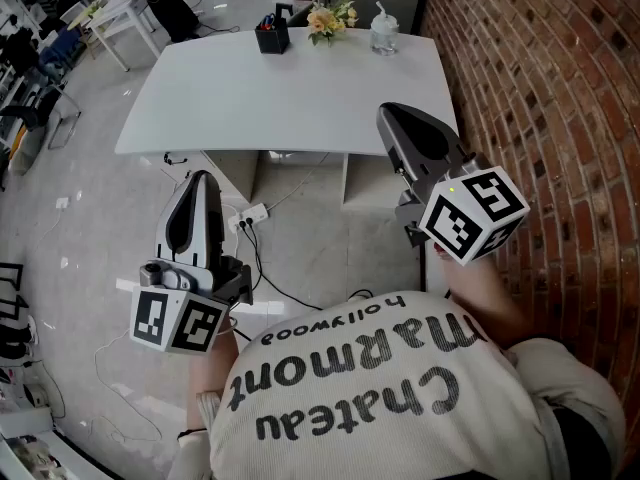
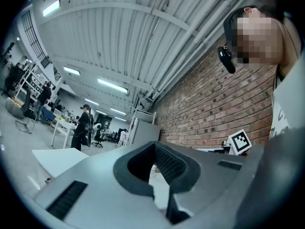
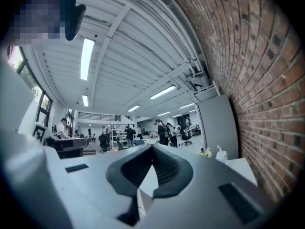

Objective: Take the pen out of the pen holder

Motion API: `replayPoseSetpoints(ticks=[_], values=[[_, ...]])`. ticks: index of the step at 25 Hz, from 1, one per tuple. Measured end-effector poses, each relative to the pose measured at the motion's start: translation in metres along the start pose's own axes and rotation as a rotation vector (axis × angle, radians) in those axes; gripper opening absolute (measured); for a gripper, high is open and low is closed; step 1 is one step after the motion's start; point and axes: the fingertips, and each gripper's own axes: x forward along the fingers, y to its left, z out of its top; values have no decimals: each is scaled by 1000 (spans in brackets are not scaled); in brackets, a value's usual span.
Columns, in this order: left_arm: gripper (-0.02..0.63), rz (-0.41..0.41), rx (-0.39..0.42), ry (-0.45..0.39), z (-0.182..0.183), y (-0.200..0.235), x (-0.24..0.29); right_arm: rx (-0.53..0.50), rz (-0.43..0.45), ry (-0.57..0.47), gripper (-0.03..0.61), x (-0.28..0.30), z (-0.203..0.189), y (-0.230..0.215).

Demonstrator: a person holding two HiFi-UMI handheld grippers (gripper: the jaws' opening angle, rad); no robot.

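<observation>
The pen [image 1: 268,20] stands in the dark pen holder [image 1: 271,40] at the far edge of the white bench [image 1: 290,98], a little left of the middle. More than one pen seems to be in there, but they are too small to count. Their long axis runs roughly upright, with the tops poking out of the holder's open mouth, so the way out is straight up.

Just to the right of the holder along that far edge are a small bunch of flowers [image 1: 332,18] and then a clear cup [image 1: 384,36] with a straw.

Both grippers are well apart from the holder, on the near side of the bench. The right gripper [image 1: 393,116] is at the bench's near right corner, beside the brick wall [image 1: 540,88], and the holder lies ahead and to its left. The left gripper [image 1: 202,182] hangs lower, over the floor in front of the bench, with the holder ahead and slightly right. The right one looks a little nearer.

In each gripper view the jaws are pressed together at the tips with nothing between them.

The reach has not begun; the jaws would need to spread first.
</observation>
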Motion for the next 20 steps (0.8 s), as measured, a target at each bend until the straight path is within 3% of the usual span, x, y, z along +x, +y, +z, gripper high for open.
replayPoseSetpoints(ticks=[13, 20], values=[[2, -8, -22, -13, 4, 32, -17, 41, 50, -19, 4, 21, -7, 37], [2, -42, -26, -14, 7, 52, -41, 35, 39, 45, 4, 35, -31, 70]])
